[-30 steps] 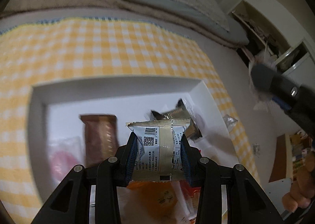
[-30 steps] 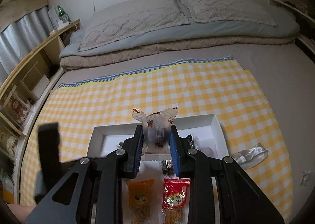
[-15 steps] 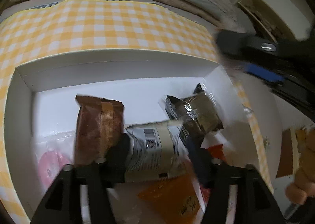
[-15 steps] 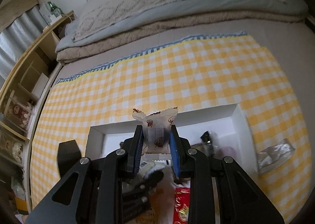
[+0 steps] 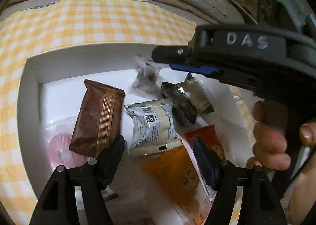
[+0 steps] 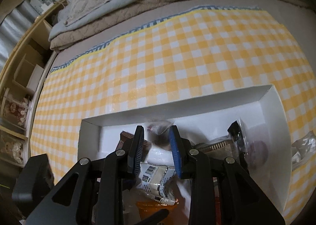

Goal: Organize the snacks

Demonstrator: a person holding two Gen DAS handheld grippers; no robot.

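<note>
since the earlier frame, the left tool (image 5: 158, 155) has just opened and let go of the white barcode snack packet (image 5: 151, 126), which now lies in the white box (image 5: 29, 90) at frame centre, between a brown packet (image 5: 98, 122) and a dark foil packet (image 5: 185, 102). its jaws stand wide, empty. the right tool (image 6: 157, 151), low in its own view, is narrow; a small clear-wrapped snack (image 6: 158, 128) sits blurred between its pads, so whether they grip it cannot be told. most snacks seem boxed; one clear wrapper (image 6: 302, 146) remains outside, at right.
</note>
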